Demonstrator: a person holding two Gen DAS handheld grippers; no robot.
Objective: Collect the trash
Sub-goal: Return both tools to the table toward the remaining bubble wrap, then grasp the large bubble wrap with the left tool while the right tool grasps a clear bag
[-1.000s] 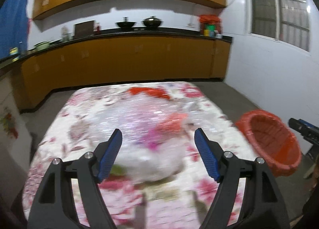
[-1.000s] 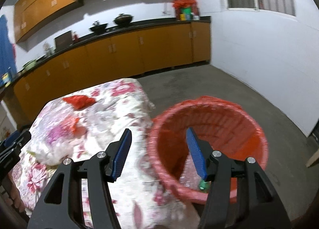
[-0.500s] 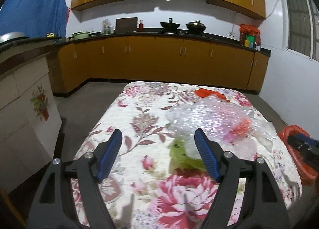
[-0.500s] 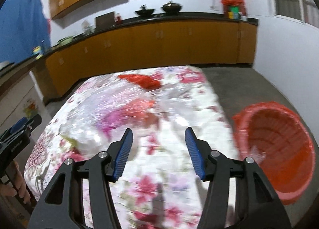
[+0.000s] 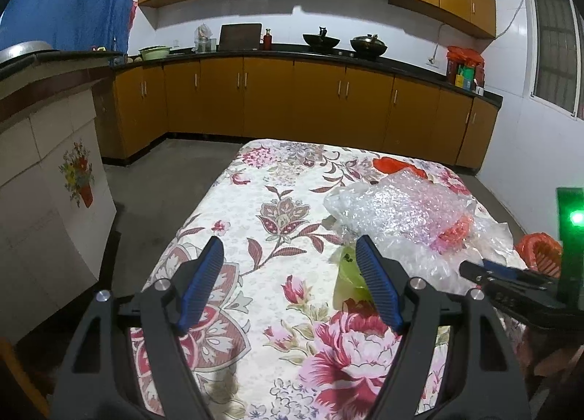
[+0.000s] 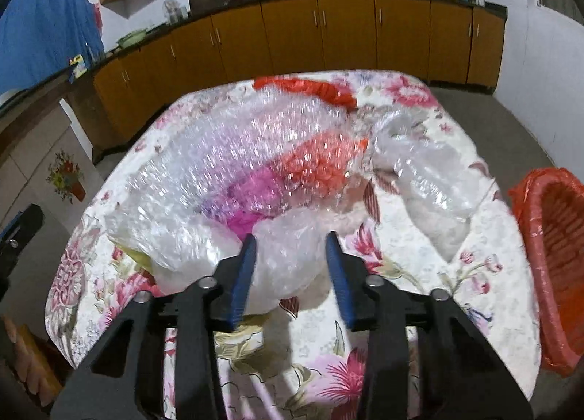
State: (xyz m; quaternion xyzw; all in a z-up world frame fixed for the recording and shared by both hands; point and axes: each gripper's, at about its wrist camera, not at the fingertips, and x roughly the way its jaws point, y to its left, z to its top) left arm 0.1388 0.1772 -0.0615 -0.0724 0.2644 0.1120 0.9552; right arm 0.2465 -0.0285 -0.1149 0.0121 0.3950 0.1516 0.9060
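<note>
Nearest, right hand-held gripper: jaws just been closing, now narrowed around a lobe of clear bubble wrap that sits between the pads; actual pinch cannot be confirmed. Left hand-held gripper: jaws wide apart, nothing between them, over bare floral worktop. Beyond, crumpled clear plastic, then a red bag at the far edge. Red-lined bin stands beside the worktop, right.

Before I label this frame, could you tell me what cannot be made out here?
- Right wrist view: whether the right gripper pads press the bubble wrap; motion blur, though its jaws have just been closing.
- Red bin: contents cut off by the frame edge.
- Left wrist view: green wrapper half hidden behind a finger.
</note>
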